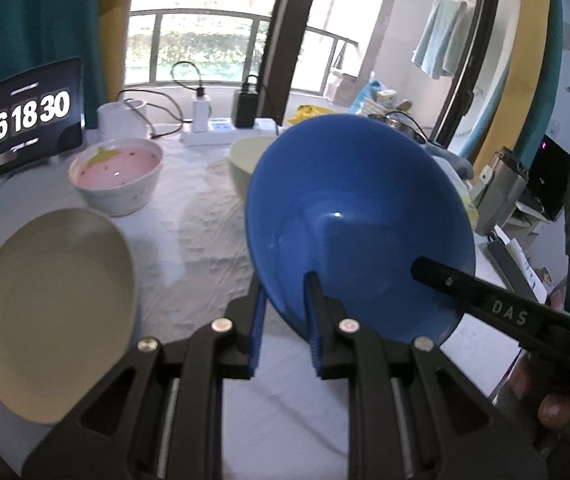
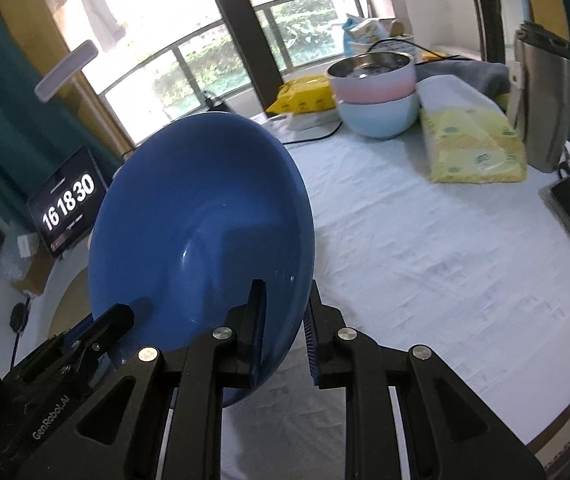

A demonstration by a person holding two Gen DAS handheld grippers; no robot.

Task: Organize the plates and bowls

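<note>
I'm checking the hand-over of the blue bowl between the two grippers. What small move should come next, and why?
Probably carry the blue bowl on toward the stacked bowls at the far side. The left gripper and right gripper each clamp its rim, it hangs tilted above the tablecloth, and that stack looks like its place.

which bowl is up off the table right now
The blue bowl: tilted, clamped at its rim by both hand-held grippers. The pink-lined bowl and the stacked pastel bowls sit on the table.
</note>
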